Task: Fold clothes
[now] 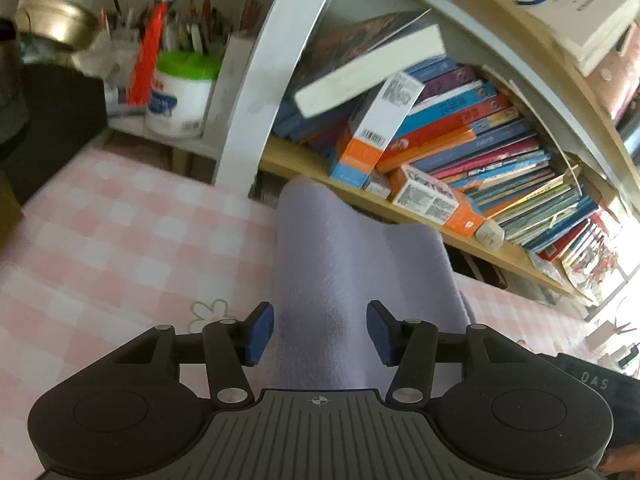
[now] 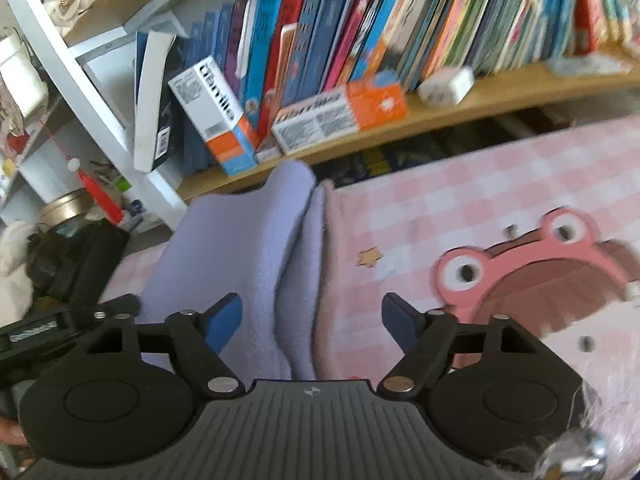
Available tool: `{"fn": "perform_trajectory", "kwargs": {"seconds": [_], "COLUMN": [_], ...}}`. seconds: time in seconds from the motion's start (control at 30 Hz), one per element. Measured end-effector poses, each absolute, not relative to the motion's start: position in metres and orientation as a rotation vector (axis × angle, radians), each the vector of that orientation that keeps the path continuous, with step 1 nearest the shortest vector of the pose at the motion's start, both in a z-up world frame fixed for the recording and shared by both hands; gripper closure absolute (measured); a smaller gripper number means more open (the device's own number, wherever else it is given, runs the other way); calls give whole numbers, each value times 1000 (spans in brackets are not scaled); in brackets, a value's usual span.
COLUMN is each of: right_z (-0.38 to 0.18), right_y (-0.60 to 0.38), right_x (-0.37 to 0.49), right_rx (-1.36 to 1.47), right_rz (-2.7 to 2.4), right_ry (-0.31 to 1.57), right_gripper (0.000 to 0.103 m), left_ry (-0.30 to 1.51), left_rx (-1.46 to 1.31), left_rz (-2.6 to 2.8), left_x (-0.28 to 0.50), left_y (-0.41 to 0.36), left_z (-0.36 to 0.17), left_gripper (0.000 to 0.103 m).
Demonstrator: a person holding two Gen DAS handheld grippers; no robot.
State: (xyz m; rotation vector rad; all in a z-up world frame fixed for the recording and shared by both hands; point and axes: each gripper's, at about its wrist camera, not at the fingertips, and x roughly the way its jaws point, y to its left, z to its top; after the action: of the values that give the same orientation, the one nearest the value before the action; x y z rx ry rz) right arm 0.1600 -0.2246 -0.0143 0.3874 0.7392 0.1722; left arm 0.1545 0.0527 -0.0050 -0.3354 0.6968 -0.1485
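Observation:
A lavender knit garment (image 1: 340, 264) lies folded in a long narrow strip on the pink checked cloth (image 1: 120, 240), running away toward the bookshelf. My left gripper (image 1: 322, 332) stands open over its near end, the blue pads (image 1: 260, 332) apart on either side and not pressing the fabric. In the right wrist view the same garment (image 2: 248, 248) shows as stacked folds with a rolled edge. My right gripper (image 2: 312, 320) is open wide above its near right edge, blue pads (image 2: 224, 320) clear of the cloth.
A wooden bookshelf (image 1: 440, 224) packed with leaning books and boxes runs along the far edge. A white curved frame (image 1: 260, 80) rises at the back. A dark bag (image 2: 68, 268), a jar and a tub of pens stand to the left. A pink frog print (image 2: 540, 264) marks the cloth.

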Motion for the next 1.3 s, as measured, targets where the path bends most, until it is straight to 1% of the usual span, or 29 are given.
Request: {"fn": "perform_trajectory", "kwargs": {"seconds": [0.03, 0.07, 0.1, 0.13, 0.3, 0.37, 0.43, 0.5, 0.57, 0.7, 0.9, 1.13, 1.3], "right_z": [-10, -7, -3, 0, 8, 8, 6, 5, 4, 0, -9, -8, -5], "right_y": [-225, -226, -225, -225, -223, -223, -220, -216, -209, -199, -189, -180, -176], "right_x": [153, 146, 137, 129, 91, 79, 68, 57, 46, 25, 10, 4, 3], "right_rx": [366, 346, 329, 312, 282, 294, 289, 267, 230, 171, 132, 104, 84], "right_rz": [146, 127, 112, 98, 63, 53, 37, 22, 12, 5, 18, 19, 23], "right_ry": [728, 714, 701, 687, 666, 679, 694, 707, 713, 719, 749, 745, 734], "right_gripper": [21, 20, 17, 14, 7, 7, 7, 7, 7, 7, 7, 7, 5], "left_ry": [689, 682, 675, 668, 675, 677, 680, 684, 687, 711, 752, 754, 750], "left_rx": [-316, -302, -289, -277, -221, -204, -193, -194, -195, -153, -95, -58, -60], "left_rz": [-137, -124, -110, -97, -81, -74, -69, -61, -54, -60, -53, -70, -73], "left_x": [149, 142, 135, 128, 98, 87, 77, 68, 58, 42, 24, 15, 14], "left_y": [51, 50, 49, 48, 38, 33, 28, 24, 20, 11, 5, 0, 2], "left_z": [-2, 1, 3, 5, 6, 6, 7, 8, 9, 4, -6, -5, -3], "left_gripper": [43, 37, 34, 33, 32, 32, 29, 19, 15, 13, 13, 13, 11]}}
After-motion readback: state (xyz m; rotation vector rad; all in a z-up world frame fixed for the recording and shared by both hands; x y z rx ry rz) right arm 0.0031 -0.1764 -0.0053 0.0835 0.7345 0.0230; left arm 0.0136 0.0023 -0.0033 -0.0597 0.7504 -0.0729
